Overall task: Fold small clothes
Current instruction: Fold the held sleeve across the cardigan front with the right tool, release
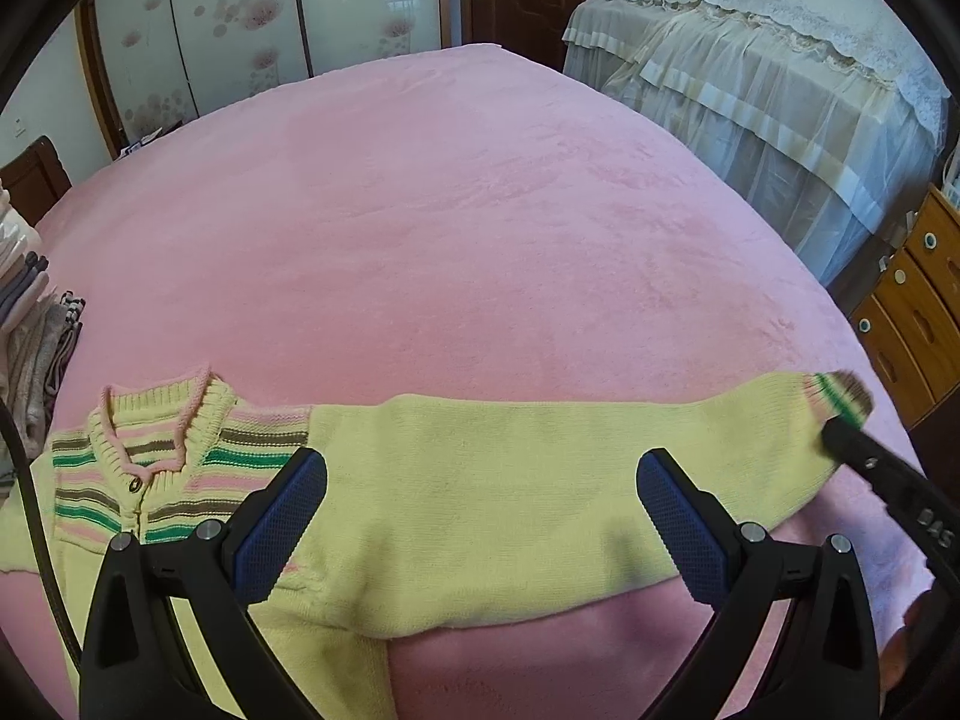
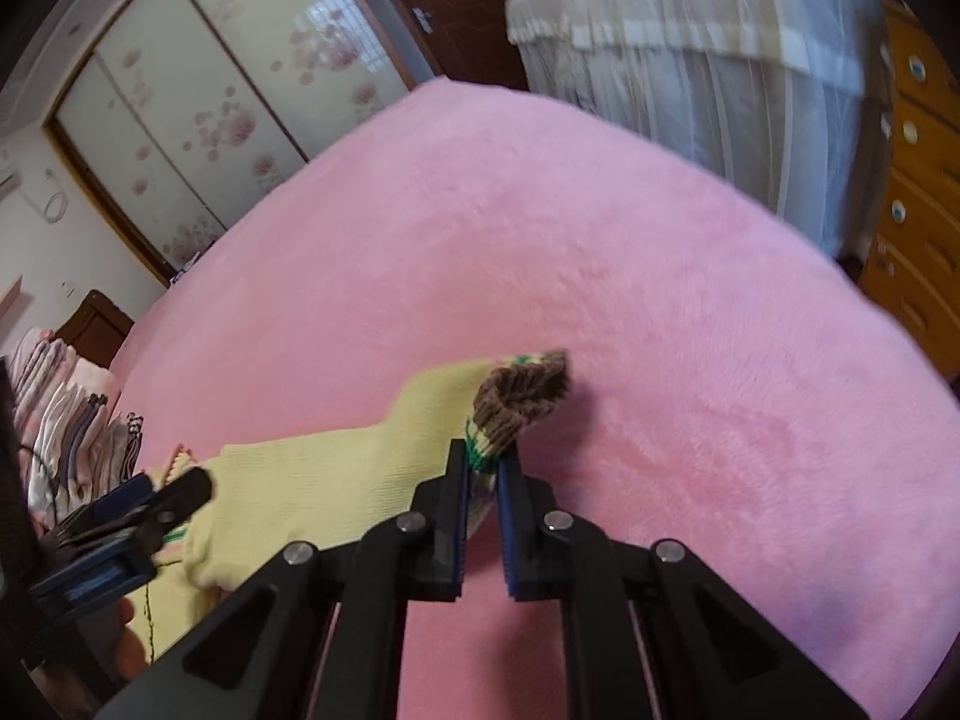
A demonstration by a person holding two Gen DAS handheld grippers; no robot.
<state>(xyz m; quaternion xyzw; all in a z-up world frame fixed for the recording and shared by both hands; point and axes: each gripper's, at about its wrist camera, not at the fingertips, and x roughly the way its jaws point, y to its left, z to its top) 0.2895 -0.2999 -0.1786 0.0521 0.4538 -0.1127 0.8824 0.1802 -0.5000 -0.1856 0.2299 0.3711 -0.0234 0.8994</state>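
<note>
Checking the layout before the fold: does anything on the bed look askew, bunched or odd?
Only the sleeve cuff: it is crumpled and lifted where the right gripper pinches it. The rest of the yellow sweater lies fairly flat on the pink blanket. Nothing looks damaged.

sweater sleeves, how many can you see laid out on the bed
1. The yellow sleeve stretches out to the right from the striped sweater, its striped cuff pinched in the right gripper. The other sleeve is out of view, possibly past the frame's left edge.
</note>
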